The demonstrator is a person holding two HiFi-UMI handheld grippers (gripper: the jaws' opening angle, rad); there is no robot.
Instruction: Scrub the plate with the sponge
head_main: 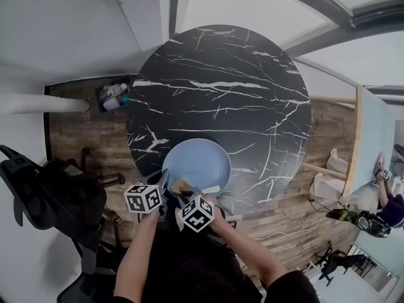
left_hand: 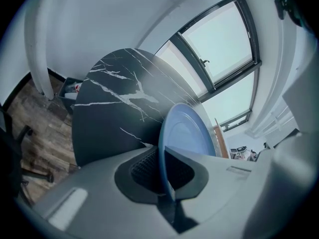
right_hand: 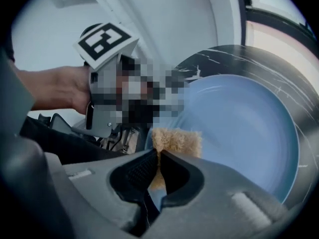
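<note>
1. Tabletop of black marble (head_main: pixel 221 87) carries the work at its near edge, close to the person.
2. Blue plate (head_main: pixel 197 163) sits there face up, presumably so its whole surface can be reached.
3. Left gripper (left_hand: pixel 162 171) is clamped on the plate's near rim, likely to steady it against scrubbing.
4. Right gripper (right_hand: pixel 158 156) pinches the tan sponge (right_hand: pixel 177 141), which juts past the jaws over the plate's near side.
</note>
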